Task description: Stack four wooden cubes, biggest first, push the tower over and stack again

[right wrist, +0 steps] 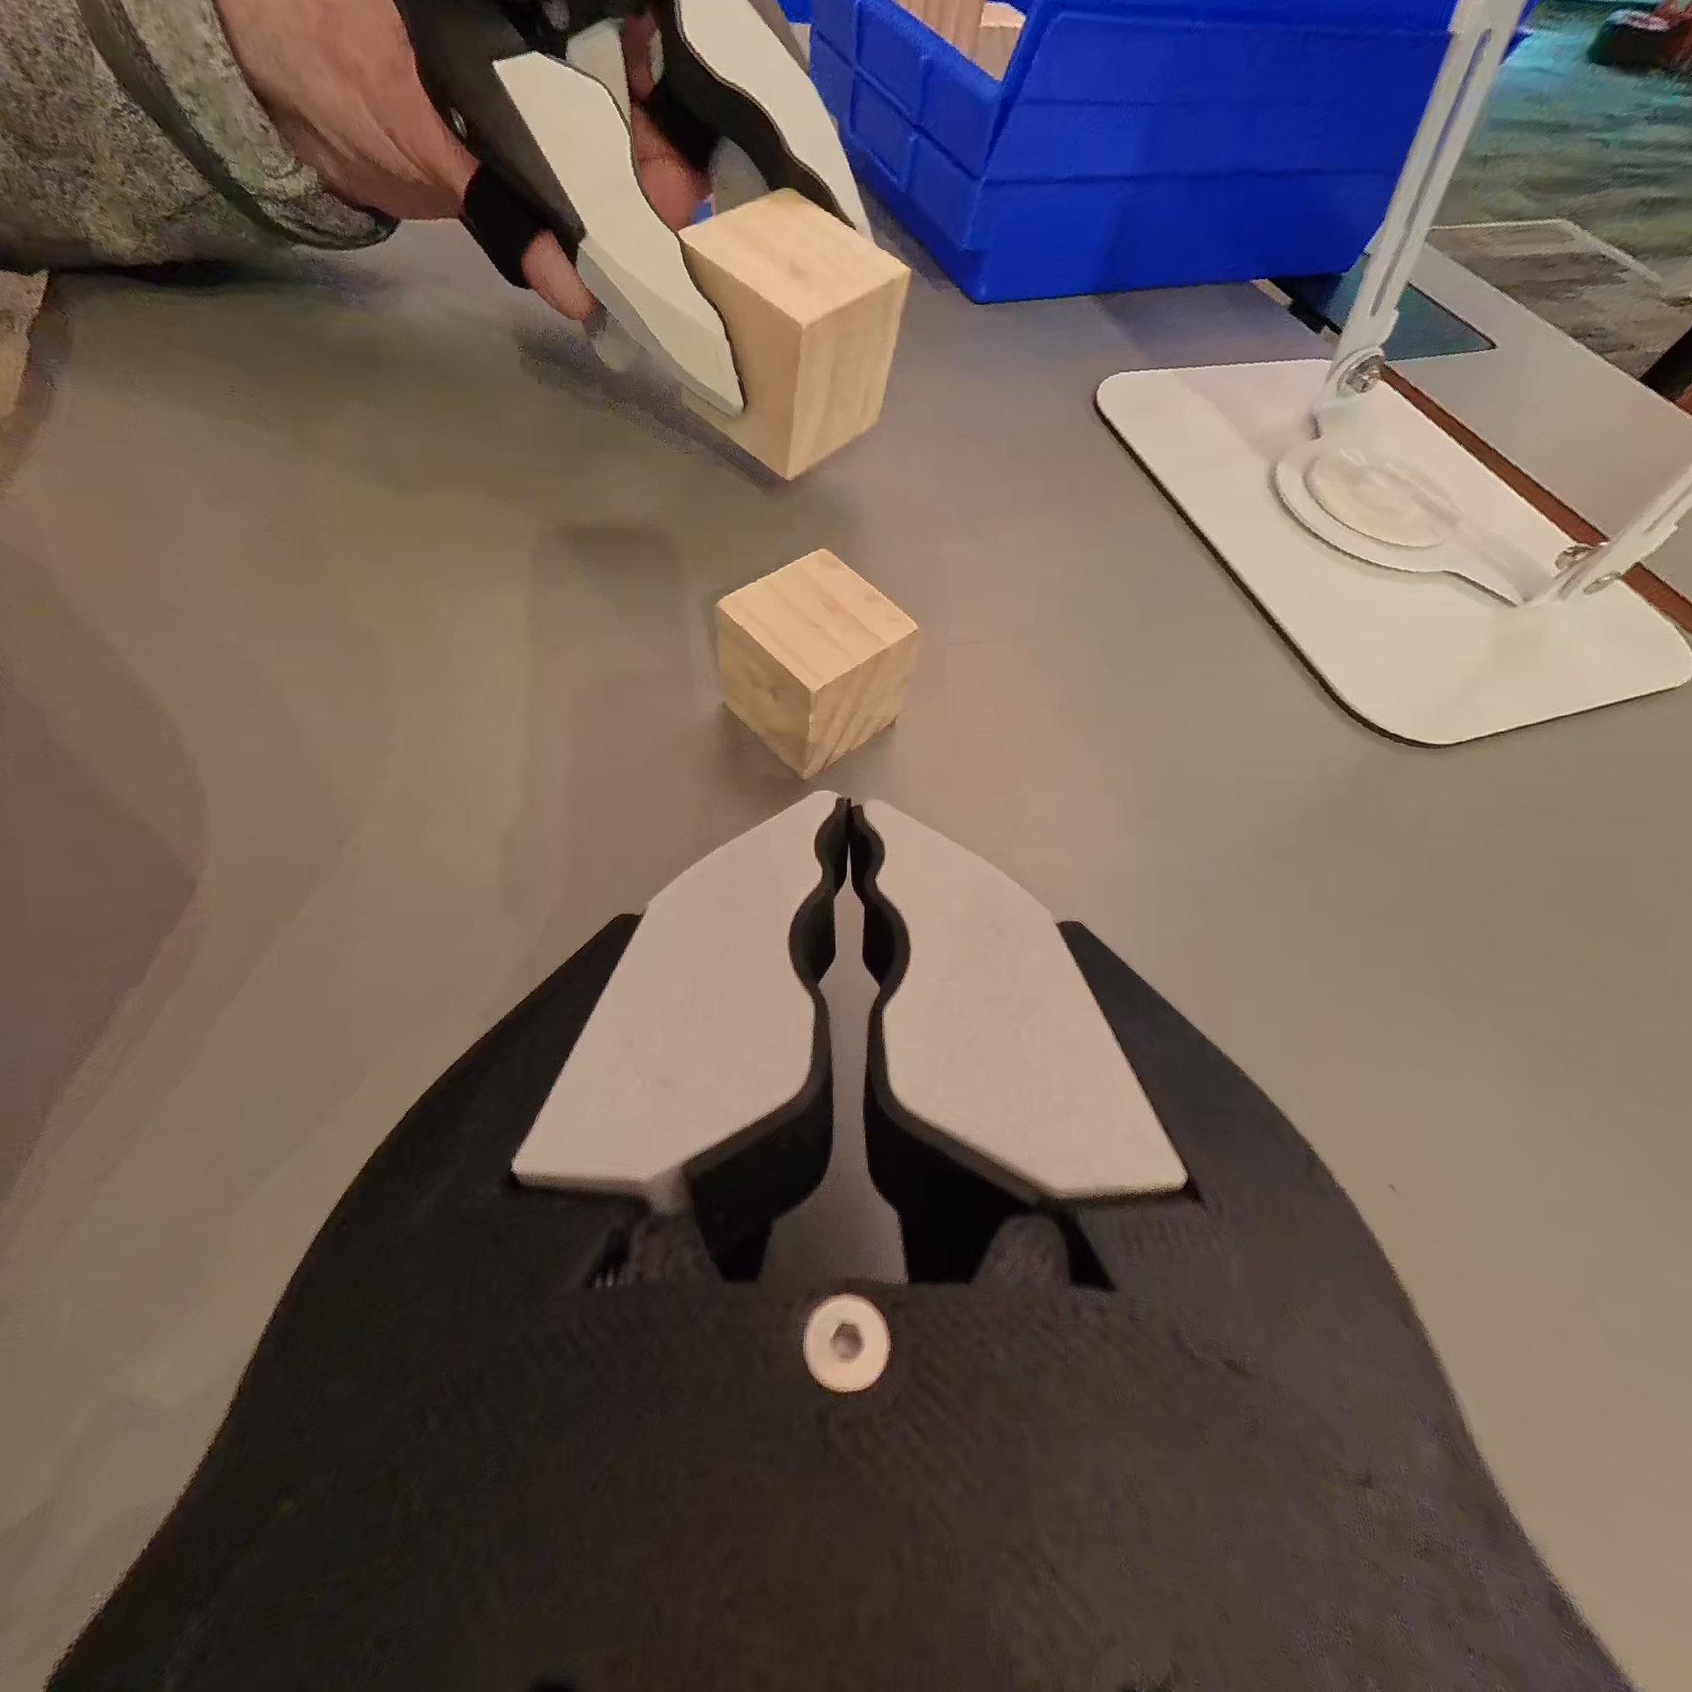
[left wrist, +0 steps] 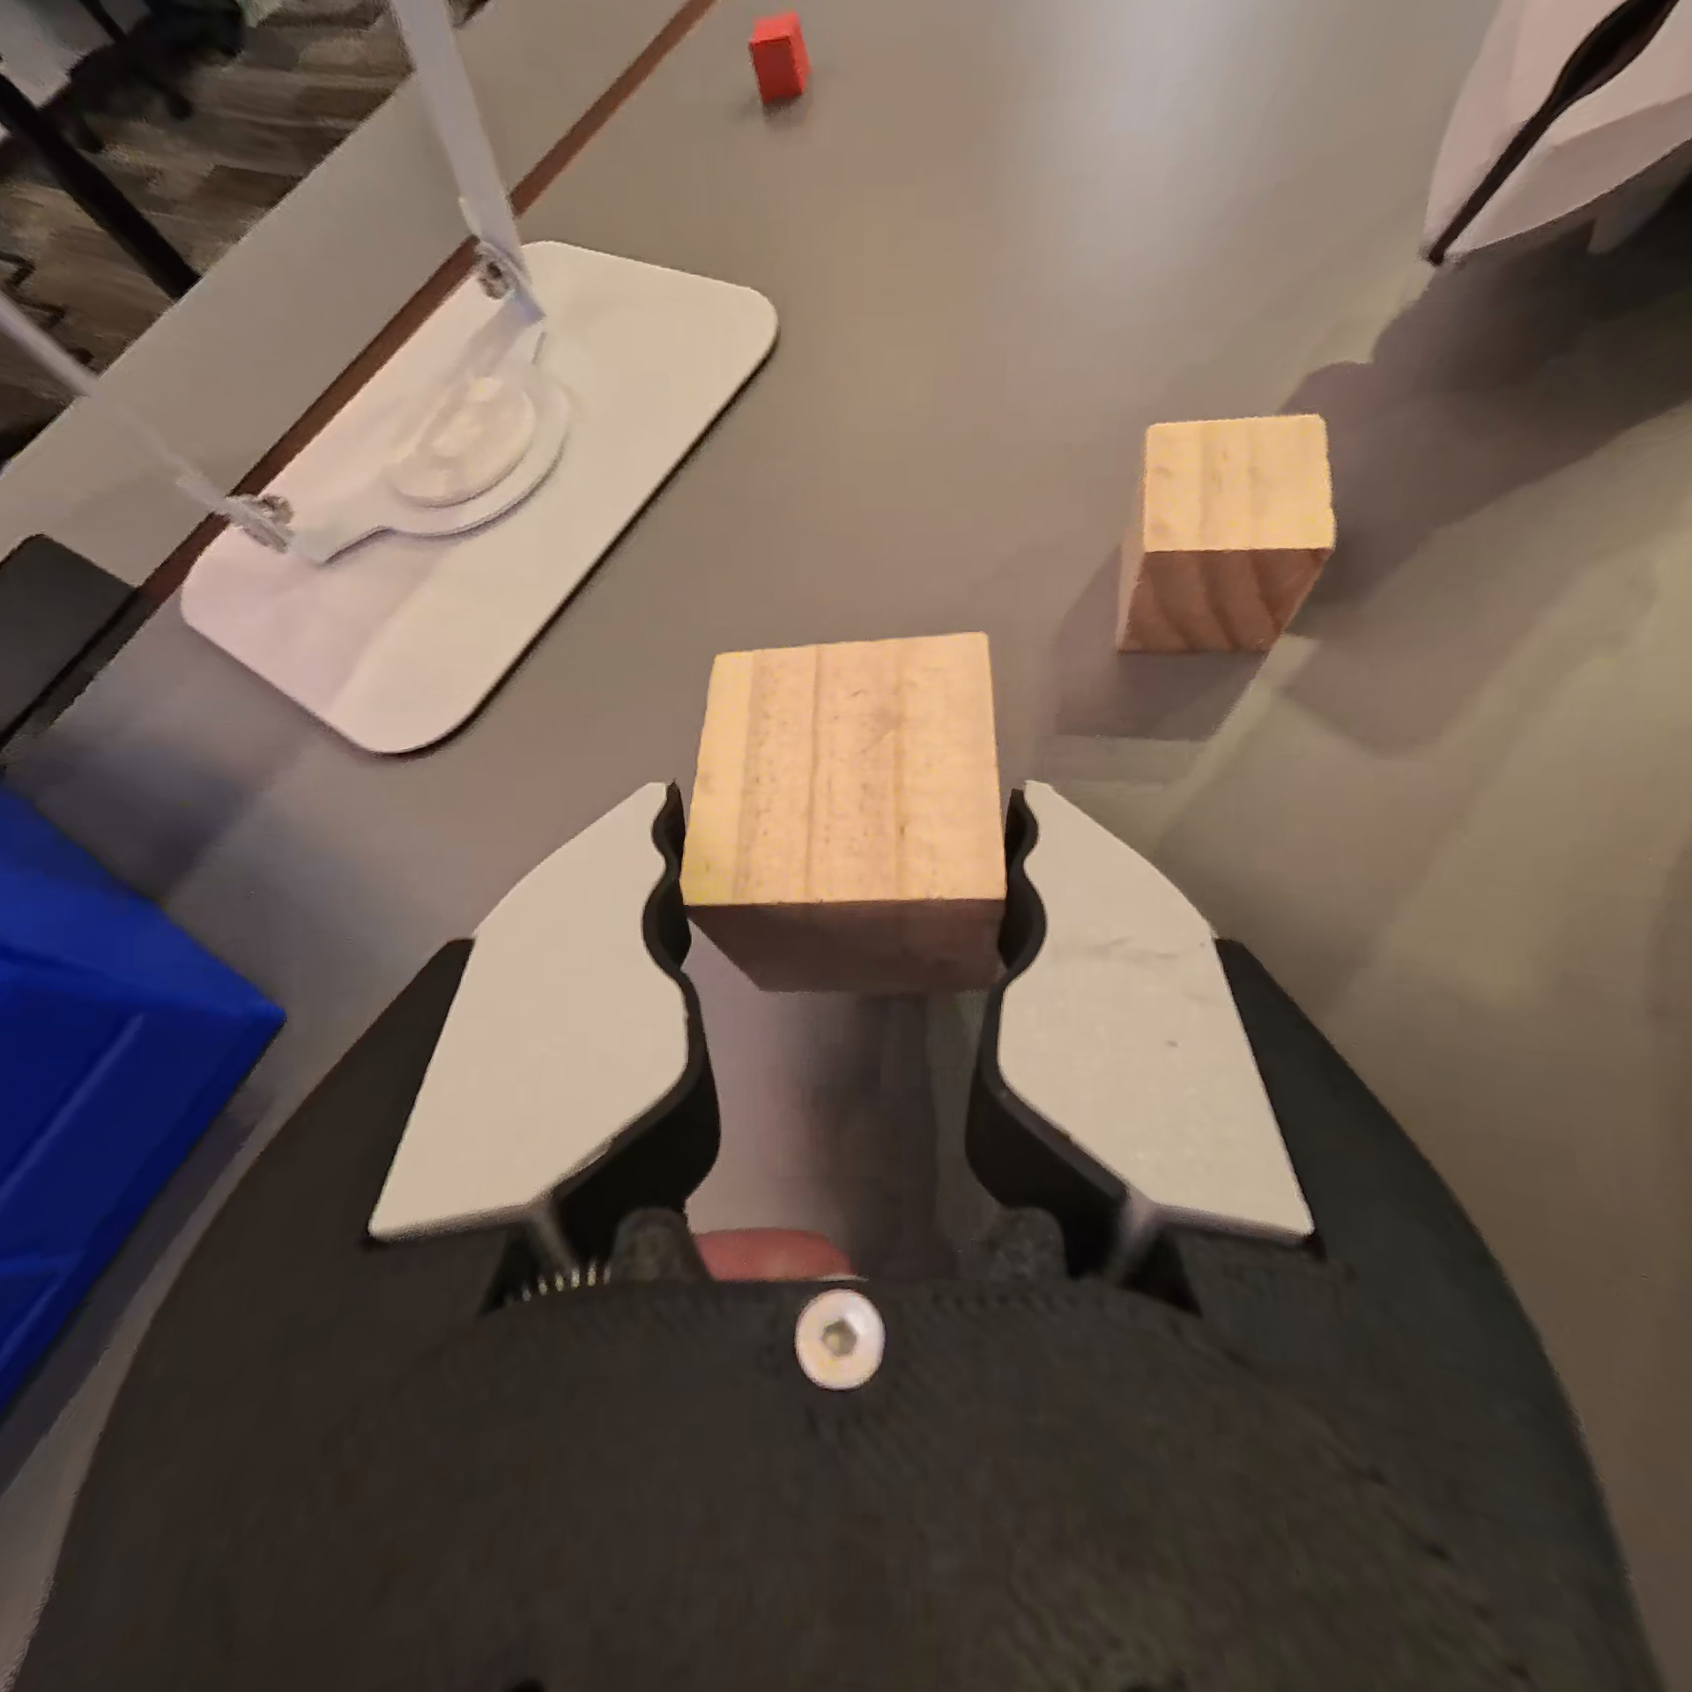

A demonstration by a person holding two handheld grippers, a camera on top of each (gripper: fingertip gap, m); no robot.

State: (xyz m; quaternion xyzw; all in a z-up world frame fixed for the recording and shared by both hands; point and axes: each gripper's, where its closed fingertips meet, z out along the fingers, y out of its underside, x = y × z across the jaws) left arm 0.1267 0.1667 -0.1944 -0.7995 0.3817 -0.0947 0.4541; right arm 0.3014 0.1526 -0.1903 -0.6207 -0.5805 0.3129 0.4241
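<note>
Between the fingers of the left gripper (left wrist: 847, 879) sits the larger wooden cube (left wrist: 842, 806), clamped on its two opposite side faces. In the right wrist view this cube (right wrist: 806, 330) appears tilted, with one lower corner at or just above the grey table (right wrist: 366, 641); I cannot tell whether it touches. Ahead of that gripper and off to its right stands the smaller wooden cube (left wrist: 1227, 531), flat on the table and apart from the held one.

From the right gripper (right wrist: 848, 810), the smaller cube (right wrist: 815, 659) lies straight ahead, just beyond the fingertips, with one vertical edge turned toward the tool instead of a flat face. This gripper is pressed closed on nothing, its tips meeting. It is the nearer tool to the smaller cube.

Since the biggest goes first, the held cube probably needs setting flat as the base. The right gripper would then have to spread and twist to meet two flat faces of the smaller cube, not its corners.

A blue bin (right wrist: 1144, 156) and a white stand base (right wrist: 1373, 586) lie beyond, to the right gripper's right.
</note>
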